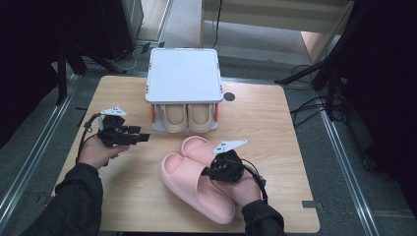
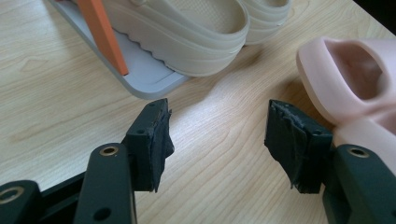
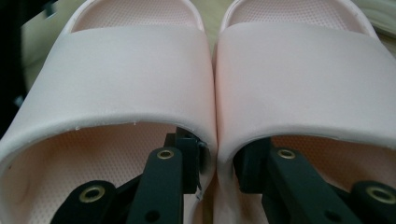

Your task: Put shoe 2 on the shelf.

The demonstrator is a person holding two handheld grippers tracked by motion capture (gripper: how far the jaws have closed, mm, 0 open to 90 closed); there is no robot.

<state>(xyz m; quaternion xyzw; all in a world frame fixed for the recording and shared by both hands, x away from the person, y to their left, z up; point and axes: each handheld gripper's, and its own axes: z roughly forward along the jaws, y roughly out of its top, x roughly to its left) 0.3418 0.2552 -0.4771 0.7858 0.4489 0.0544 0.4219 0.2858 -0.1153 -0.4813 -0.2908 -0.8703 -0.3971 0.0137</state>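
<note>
Pink foam slippers (image 1: 196, 179) are gripped as a pair by the right gripper (image 1: 215, 169), one jaw tucked inside each slipper and the two touching inner walls pinched between the pads (image 3: 191, 161). Their long axis is seen running diagonally across the wooden table (image 1: 275, 123), toes pointed toward the grey shoe rack (image 1: 183, 76) just beyond, where beige slippers (image 1: 187, 118) already sit. The left gripper (image 1: 140, 137) is held wide open and empty near the rack's foot, farther from the pair
</note>
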